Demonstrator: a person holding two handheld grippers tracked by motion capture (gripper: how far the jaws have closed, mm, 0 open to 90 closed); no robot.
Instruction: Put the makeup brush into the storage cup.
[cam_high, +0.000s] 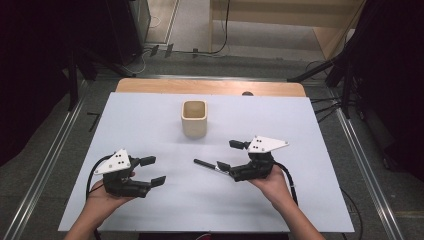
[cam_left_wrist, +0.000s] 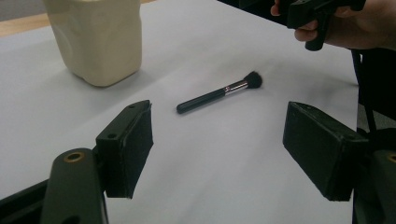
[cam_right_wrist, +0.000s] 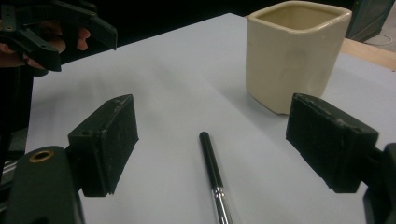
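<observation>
1 brush (cam_high: 209, 165) | 1 cup (cam_high: 194, 118) | left tool (cam_high: 152, 171) apart | right tool (cam_high: 231, 155) apart

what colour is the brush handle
Black, with a silver ferrule; brush shows best in the left gripper view.

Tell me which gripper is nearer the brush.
The right gripper: the makeup brush lies between its open jaws, while the left gripper sits farther off, also open.
</observation>
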